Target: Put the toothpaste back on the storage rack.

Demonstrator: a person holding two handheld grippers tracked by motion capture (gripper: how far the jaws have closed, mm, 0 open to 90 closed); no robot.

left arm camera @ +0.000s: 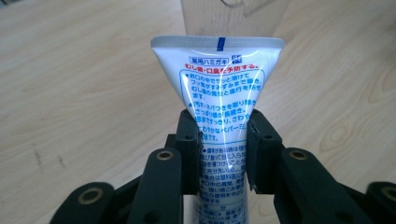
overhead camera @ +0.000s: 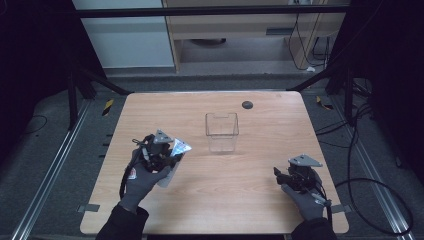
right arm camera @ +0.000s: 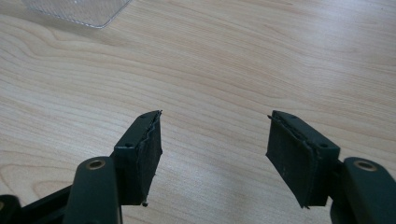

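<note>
A white toothpaste tube [left arm camera: 219,93] with blue and red print is pinched between the jaws of my left gripper [left arm camera: 223,140], its flat crimped end pointing away from the hand. In the high view the same tube [overhead camera: 176,152] sits in my left gripper [overhead camera: 167,157] above the table's left half, short of a clear plastic container [overhead camera: 222,131] that stands upright near the middle. My right gripper [overhead camera: 281,176] rests low at the table's front right, and its jaws [right arm camera: 215,149] stand wide apart over bare wood.
The wooden table [overhead camera: 260,190] has a small dark round disc [overhead camera: 247,104] near its far edge. A corner of the clear container [right arm camera: 79,11] shows at the top left of the right gripper view. Cables [overhead camera: 380,200] lie on the floor to the right.
</note>
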